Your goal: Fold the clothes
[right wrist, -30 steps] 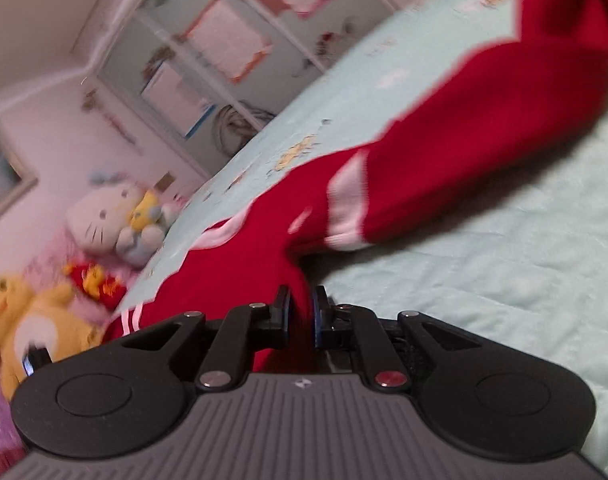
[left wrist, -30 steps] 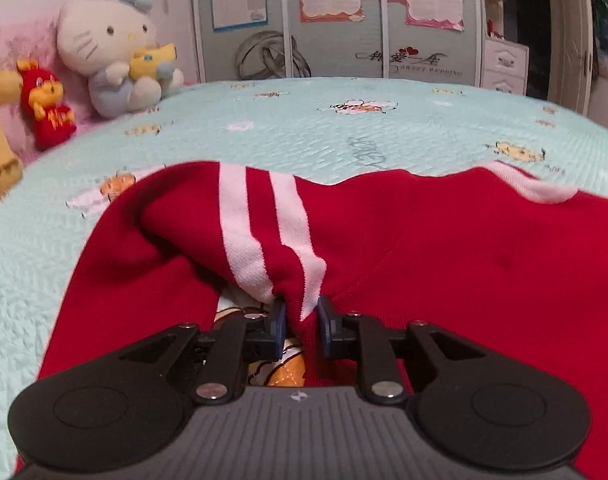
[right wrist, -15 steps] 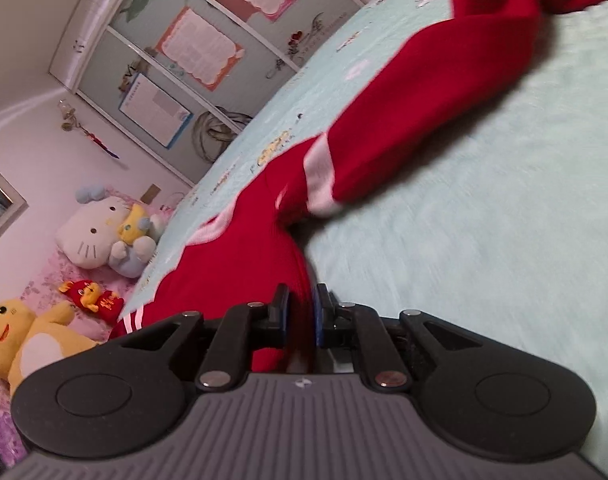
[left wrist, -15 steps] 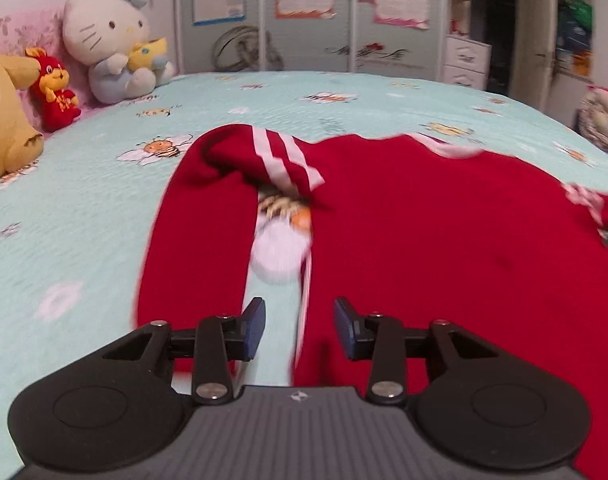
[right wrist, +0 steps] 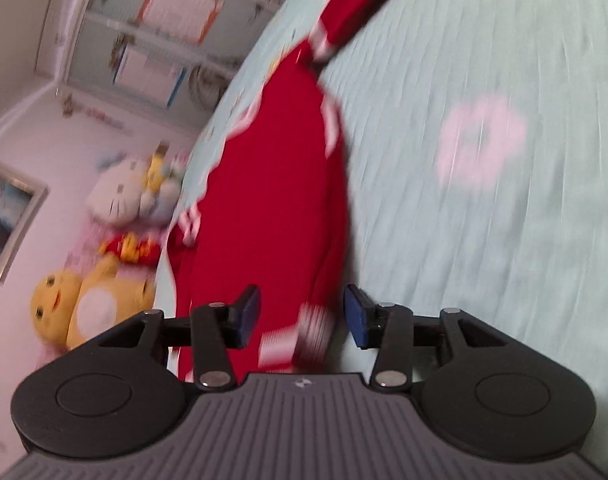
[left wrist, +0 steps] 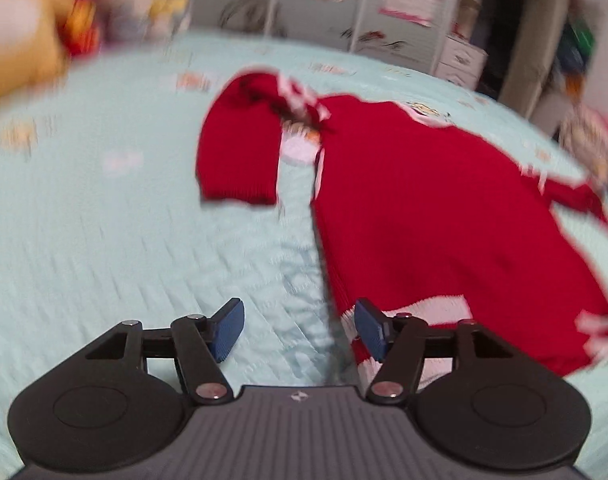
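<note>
A red sweater with white stripes lies spread on the pale green bedspread. Its left sleeve is folded down beside the body, with a strip of bedspread between them. My left gripper is open above the bed near the hem's left corner, holding nothing. In the right wrist view the sweater runs away from my right gripper, which is open with the white-striped hem corner loose between its fingers. The other sleeve stretches off at the top. Both views are blurred.
Plush toys sit at the head of the bed: a yellow one, a white cat and a small red one. Wardrobe doors with posters stand behind the bed. A doorway is at the right.
Both grippers have let go of the sweater and opened. The left one has drawn back from the sleeve toward the hem; the right one has tilted and moved along the sweater's edge.
</note>
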Demonstrator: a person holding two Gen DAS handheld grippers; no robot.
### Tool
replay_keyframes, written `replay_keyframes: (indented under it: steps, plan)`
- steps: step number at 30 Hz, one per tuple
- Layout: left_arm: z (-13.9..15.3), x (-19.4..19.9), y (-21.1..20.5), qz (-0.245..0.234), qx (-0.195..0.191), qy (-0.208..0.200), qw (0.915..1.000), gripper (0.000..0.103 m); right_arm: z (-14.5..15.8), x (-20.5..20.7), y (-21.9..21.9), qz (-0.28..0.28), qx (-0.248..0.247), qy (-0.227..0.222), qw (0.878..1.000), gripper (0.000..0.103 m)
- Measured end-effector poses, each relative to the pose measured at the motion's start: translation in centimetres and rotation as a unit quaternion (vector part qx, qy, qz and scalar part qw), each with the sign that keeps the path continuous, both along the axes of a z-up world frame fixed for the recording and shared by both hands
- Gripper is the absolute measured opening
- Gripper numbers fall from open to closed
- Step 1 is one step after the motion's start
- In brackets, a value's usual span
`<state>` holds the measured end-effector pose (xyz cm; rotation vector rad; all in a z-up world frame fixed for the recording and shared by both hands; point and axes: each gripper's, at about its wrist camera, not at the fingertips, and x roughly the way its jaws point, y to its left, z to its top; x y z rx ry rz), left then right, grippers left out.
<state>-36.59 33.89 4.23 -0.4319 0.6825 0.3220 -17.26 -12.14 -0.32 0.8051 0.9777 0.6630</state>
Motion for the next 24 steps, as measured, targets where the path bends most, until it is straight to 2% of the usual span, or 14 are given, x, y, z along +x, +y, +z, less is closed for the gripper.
replay_keyframes:
  steps: [2, 5, 7, 8, 9, 11, 12, 13, 14, 15, 19, 23, 24]
  plan:
    - [-0.6, 0.4, 1.2, 0.003, -0.055, -0.005, 0.9984, 0.065, 0.2, -1.2, 0.9, 0.015, -0.012, -0.004, 1.000, 0.047]
    - [-0.9, 0.9, 2.3, 0.013, -0.113, -0.019, 0.9933, 0.066, 0.4, -1.8, 2.0, 0.013, -0.030, -0.013, 0.999, 0.044]
    - [-1.1, 1.0, 2.6, 0.003, -0.159, -0.027, 0.9869, 0.065, 0.1, -1.6, 2.4, 0.010, -0.032, -0.003, 0.999, 0.024]
    - [-1.2, 1.1, 2.6, -0.006, -0.183, -0.029, 0.9826, 0.063, -0.1, -1.5, 2.7, 0.012, -0.035, 0.004, 0.999, 0.008]
    - [-1.4, 1.2, 2.5, -0.016, -0.201, -0.028, 0.9792, 0.060, -0.3, -1.6, 2.8, 0.016, -0.044, 0.006, 0.999, 0.007]
    - [-1.9, 1.2, 2.3, -0.019, -0.217, -0.023, 0.9758, 0.050, 0.0, -1.6, 2.8, 0.015, -0.050, 0.002, 0.999, 0.007]
    - [-2.2, 1.2, 2.3, -0.011, -0.223, -0.021, 0.9746, 0.029, 0.2, -1.6, 2.7, 0.014, -0.052, -0.001, 0.999, 0.007]
    - [-2.6, 1.1, 2.6, -0.003, -0.238, -0.020, 0.9710, 0.002, 0.5, -1.8, 2.5, 0.010, -0.053, -0.004, 0.999, 0.007]
    - [-3.0, 1.0, 2.9, 0.003, -0.260, -0.020, 0.9654, 0.002, 0.9, -1.9, 2.3, 0.005, -0.054, -0.008, 0.998, 0.006]
    - [-2.9, 0.8, 3.0, 0.008, -0.265, -0.025, 0.9639, 0.002, 1.3, -2.1, 2.1, 0.000, -0.055, -0.011, 0.998, 0.006]
    - [-1.4, -0.5, 3.2, 0.010, -0.252, -0.050, 0.9664, 0.002, 1.8, -2.4, 1.0, -0.010, -0.067, -0.014, 0.998, 0.005]
    - [-2.1, -0.1, 3.1, 0.013, -0.219, -0.020, 0.9755, 0.004, -0.2, -2.1, 0.4, -0.013, -0.077, 0.001, 0.997, 0.003]
    - [-2.5, 0.1, 2.9, 0.012, -0.213, -0.013, 0.9769, 0.006, 0.3, -2.2, 0.6, -0.011, -0.088, -0.010, 0.996, 0.003]
